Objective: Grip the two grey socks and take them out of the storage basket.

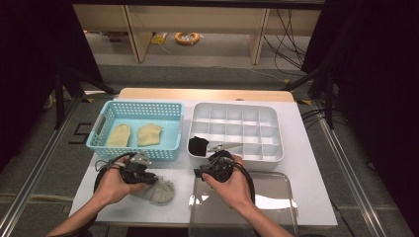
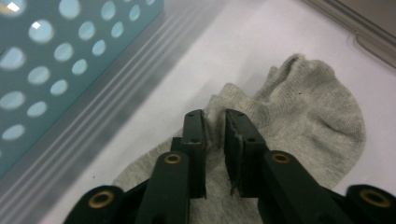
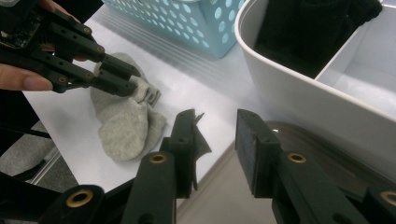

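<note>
Nearest the person, a clear plastic lid (image 1: 276, 197) lies at the near right of the white table (image 1: 306, 163). Above its near-left corner the right gripper (image 3: 215, 135) hangs with jaws apart, holding nothing. To the near left, a pale grey knitted sock (image 2: 299, 116) lies crumpled on the table, its long axis running roughly left to right. The left gripper (image 2: 215, 126) pinches a ridge of its cloth between narrowly parted jaws. So shallow a pinch could slip when lifted. Farther off stand a light blue perforated basket (image 1: 104, 126) with two yellow socks (image 1: 133, 134) and a white compartment tray (image 1: 276, 148) holding a black sock (image 1: 198, 145).
</note>
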The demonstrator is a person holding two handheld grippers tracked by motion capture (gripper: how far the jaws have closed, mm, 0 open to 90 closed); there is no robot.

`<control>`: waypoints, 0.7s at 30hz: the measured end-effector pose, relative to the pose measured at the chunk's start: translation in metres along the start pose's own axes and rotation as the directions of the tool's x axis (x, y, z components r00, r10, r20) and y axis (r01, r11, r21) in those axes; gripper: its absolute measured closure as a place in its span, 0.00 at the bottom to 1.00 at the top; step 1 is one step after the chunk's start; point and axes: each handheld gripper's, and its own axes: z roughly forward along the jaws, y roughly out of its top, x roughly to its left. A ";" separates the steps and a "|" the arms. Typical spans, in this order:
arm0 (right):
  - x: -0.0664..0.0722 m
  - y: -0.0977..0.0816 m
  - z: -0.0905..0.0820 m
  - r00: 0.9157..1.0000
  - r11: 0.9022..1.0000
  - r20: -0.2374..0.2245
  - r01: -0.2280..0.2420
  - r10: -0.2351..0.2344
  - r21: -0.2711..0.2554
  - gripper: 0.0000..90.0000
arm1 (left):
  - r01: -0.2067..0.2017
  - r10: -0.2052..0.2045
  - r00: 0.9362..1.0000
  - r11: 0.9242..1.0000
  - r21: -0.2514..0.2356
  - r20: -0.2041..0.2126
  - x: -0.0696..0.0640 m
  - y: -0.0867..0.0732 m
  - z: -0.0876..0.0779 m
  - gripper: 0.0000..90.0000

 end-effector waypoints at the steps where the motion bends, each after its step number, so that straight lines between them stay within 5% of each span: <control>1: 0.001 0.000 0.000 1.000 1.000 -0.004 -0.008 0.008 -0.002 0.77 | 0.014 -0.014 1.000 1.000 -0.001 0.000 0.001 -0.001 -0.002 0.80; 2: 0.001 0.000 0.000 1.000 1.000 -0.004 -0.008 0.008 -0.002 0.77 | 0.028 -0.028 1.000 1.000 -0.005 0.005 0.002 -0.003 -0.007 0.80; 4: -0.001 0.000 -0.002 1.000 1.000 -0.001 0.008 -0.008 -0.014 0.77 | 0.130 -0.131 0.991 0.987 -0.097 -0.002 0.007 -0.010 -0.022 0.72; 6: -0.001 0.001 -0.003 1.000 1.000 0.000 0.004 -0.004 -0.014 0.77 | 0.178 -0.183 0.983 0.976 -0.123 -0.032 0.013 -0.017 -0.031 0.71; 11: -0.001 0.000 -0.005 1.000 1.000 0.000 -0.004 0.004 -0.023 0.76 | 0.303 -0.306 0.950 0.951 -0.064 -0.055 0.033 -0.042 -0.039 0.66; 12: -0.001 0.000 -0.005 1.000 1.000 0.000 -0.004 0.004 -0.023 0.76 | 0.303 -0.306 0.950 0.951 -0.064 -0.055 0.033 -0.042 -0.039 0.66; 14: -0.002 -0.001 -0.006 1.000 1.000 -0.005 0.000 0.000 -0.024 0.76 | 0.379 -0.381 0.924 0.924 -0.045 -0.028 0.037 -0.052 -0.036 0.65; 15: -0.002 -0.001 -0.006 1.000 1.000 -0.005 0.000 0.000 -0.024 0.76 | 0.379 -0.381 0.924 0.924 -0.045 -0.028 0.037 -0.052 -0.036 0.65; 17: -0.001 -0.001 -0.006 1.000 1.000 0.003 -0.015 0.015 -0.027 0.76 | 0.411 -0.411 0.911 0.911 -0.042 -0.014 0.037 -0.055 -0.034 0.64; 21: -0.001 -0.001 -0.007 1.000 0.999 0.015 -0.013 0.013 -0.035 0.76 | 0.414 -0.414 0.910 0.910 -0.009 -0.003 0.036 -0.058 -0.030 0.65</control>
